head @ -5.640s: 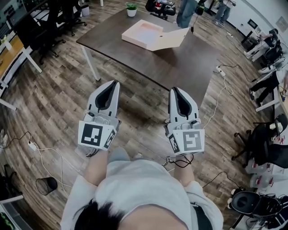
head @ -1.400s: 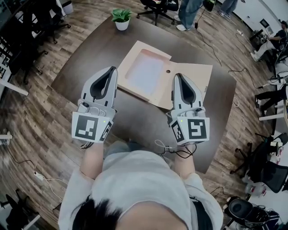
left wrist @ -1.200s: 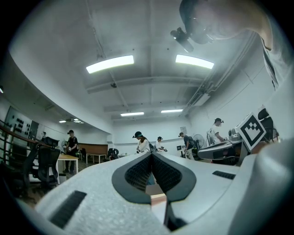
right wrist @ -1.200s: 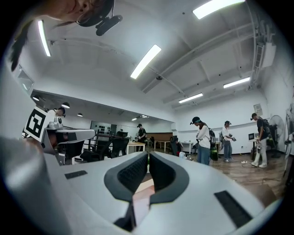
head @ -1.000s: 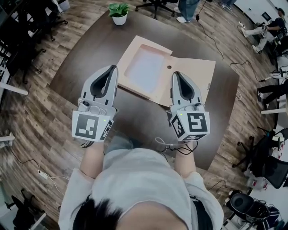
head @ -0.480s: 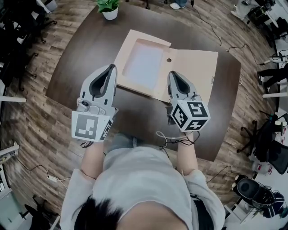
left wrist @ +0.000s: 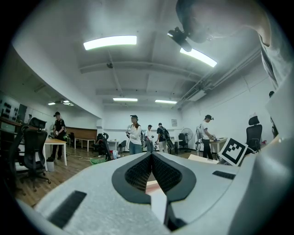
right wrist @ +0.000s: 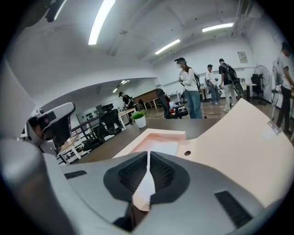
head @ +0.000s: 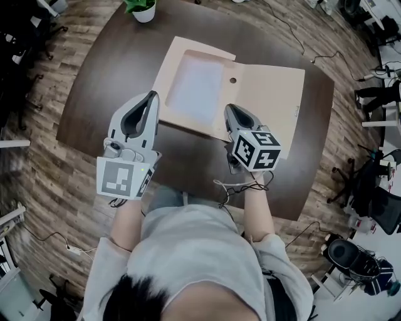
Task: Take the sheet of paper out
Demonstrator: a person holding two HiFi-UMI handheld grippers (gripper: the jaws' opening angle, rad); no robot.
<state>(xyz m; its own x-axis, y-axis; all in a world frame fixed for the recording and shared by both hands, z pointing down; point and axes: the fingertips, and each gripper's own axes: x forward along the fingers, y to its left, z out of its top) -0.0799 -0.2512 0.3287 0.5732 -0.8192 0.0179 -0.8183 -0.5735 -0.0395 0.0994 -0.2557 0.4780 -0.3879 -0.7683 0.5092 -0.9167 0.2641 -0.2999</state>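
Note:
An open beige box file (head: 164, 59) lies on the dark table (head: 113, 75), its lid (head: 272, 94) folded out to the right. A white sheet of paper (head: 194, 88) lies flat in the file's tray; the right gripper view shows the same sheet of paper (right wrist: 161, 148) ahead. My right gripper (head: 229, 108) is shut and empty, tilted down over the file's near edge by the hinge. My left gripper (head: 152, 95) is shut and empty, held level just left of the file's near corner. In their own views the left gripper (left wrist: 151, 155) and the right gripper (right wrist: 148, 153) show tips together.
A small potted plant (head: 141, 9) stands at the table's far left edge. Office chairs (head: 369, 200) and floor cables (head: 50, 241) surround the table. Several people (left wrist: 134, 135) stand in the room beyond, along with desks.
Both grippers have sunk toward the table. The right one has dropped more, pitched downward and rolled, its marker cube now turned, and its tips are nearer the file's front edge.

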